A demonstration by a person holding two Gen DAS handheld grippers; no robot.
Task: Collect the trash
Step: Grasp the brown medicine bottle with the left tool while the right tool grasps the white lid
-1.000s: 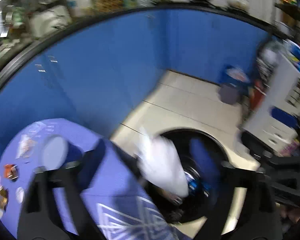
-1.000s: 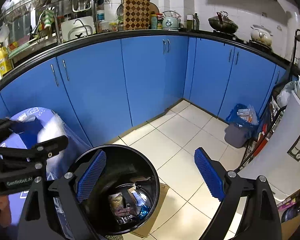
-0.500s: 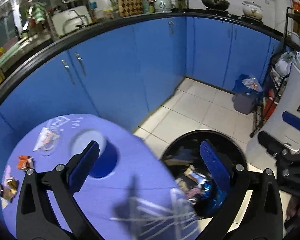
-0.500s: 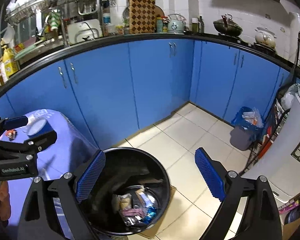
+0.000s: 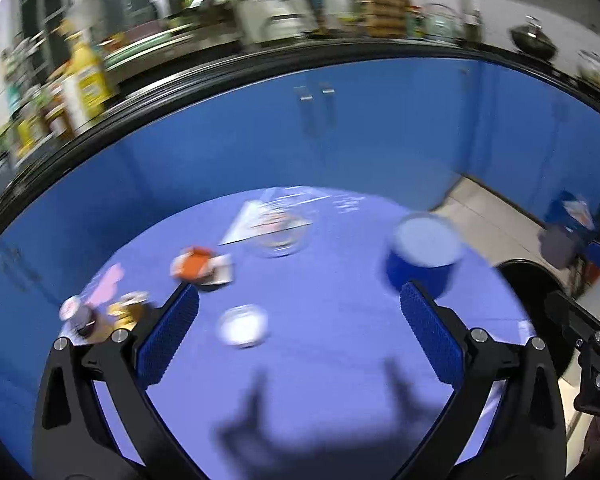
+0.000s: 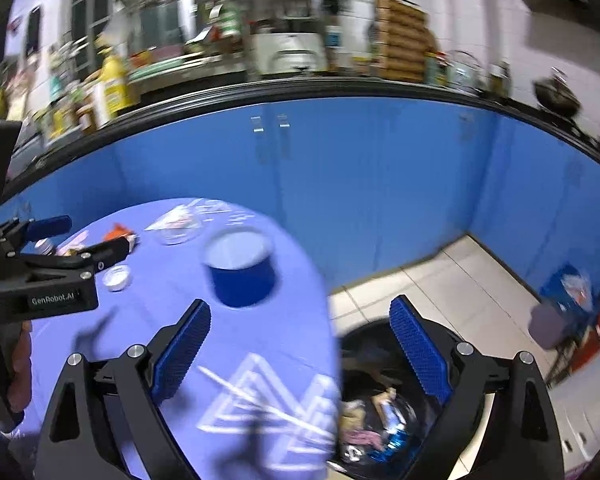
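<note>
While both tongs hang released and empty, left tongs [image 5: 300, 332] over the purple worktop [image 5: 324, 360], scraps [image 5: 202, 266] lie left of centre and the bin [image 6: 384, 412], trash inside, sits lower right under right tongs [image 6: 300, 344].

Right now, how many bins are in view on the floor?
2: the black trash bin beside the table, already holding litter, and a smaller blue-lined bin farther back by the blue cabinets. Others may be out of frame.
</note>
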